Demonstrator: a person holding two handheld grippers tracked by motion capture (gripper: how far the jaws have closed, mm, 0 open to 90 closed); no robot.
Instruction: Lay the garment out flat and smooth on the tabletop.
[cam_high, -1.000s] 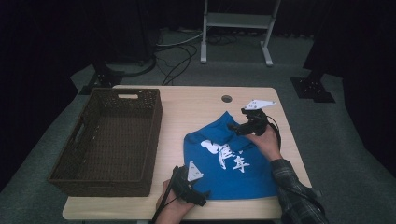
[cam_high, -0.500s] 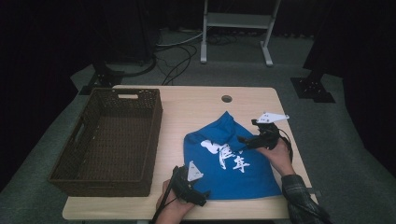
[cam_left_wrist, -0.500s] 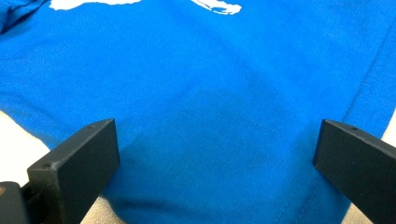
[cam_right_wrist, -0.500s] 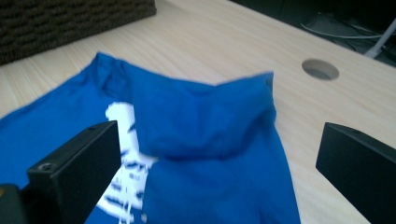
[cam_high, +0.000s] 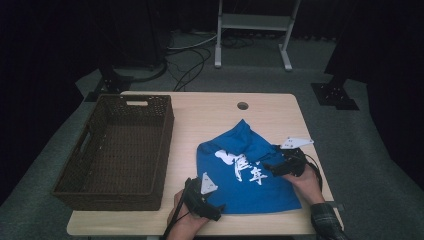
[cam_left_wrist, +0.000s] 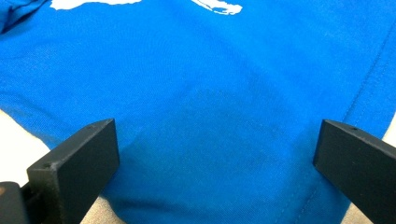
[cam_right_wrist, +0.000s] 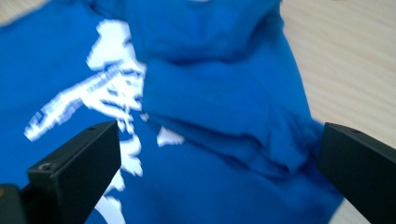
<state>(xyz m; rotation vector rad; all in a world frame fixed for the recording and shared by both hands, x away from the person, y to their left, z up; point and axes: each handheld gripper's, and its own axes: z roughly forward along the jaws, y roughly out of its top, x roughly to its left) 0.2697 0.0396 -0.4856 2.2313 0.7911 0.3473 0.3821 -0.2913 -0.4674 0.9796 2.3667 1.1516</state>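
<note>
On the near right part of the table (cam_high: 210, 107) lies a blue T-shirt (cam_high: 250, 192) with white print, partly folded, its long axis running from the near edge away toward the table's small round hole (cam_high: 243, 106). The right gripper (cam_high: 270, 167) hovers over the shirt's right side, its fingers spread wide and holding nothing, pointing leftward at a bunched fold (cam_right_wrist: 224, 126) just ahead of them. The left gripper (cam_high: 216, 212) sits at the near hem, fingers also wide apart and empty, with flat cloth between them. The right one looks nearer the loose fold. A dark wicker basket (cam_high: 75, 165) stands empty to the left; beyond, grey carpet, cables and a metal stand.
</note>
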